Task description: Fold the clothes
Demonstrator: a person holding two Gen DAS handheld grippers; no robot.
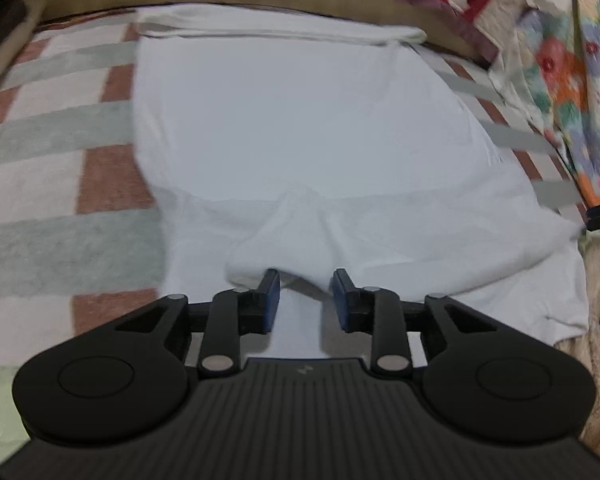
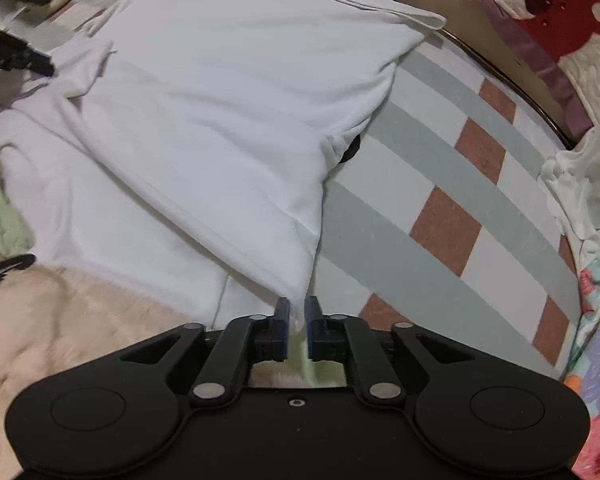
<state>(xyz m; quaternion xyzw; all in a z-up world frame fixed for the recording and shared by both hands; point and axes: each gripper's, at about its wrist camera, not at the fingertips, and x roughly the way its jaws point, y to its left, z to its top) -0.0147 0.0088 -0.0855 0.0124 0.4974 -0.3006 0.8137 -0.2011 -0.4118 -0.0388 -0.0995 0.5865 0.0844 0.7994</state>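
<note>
The left gripper [image 1: 305, 296] gapes over the white cotton garment [image 1: 300, 140], spread on a checked green-and-brown blanket [image 1: 60, 152]. The right gripper [image 2: 297, 322] pinches a corner of the garment [image 2: 204, 128]. Beyond, a red bear quilt [image 2: 540, 4] is cropped.

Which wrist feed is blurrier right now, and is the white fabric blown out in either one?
Left wrist view: motion blur smears the white garment and checked blanket; only the left tool is sharp. Right wrist view: crisper, garment folds and shadows readable, slightly bright, not blown out. Both bend at the fisheye edges.
</note>
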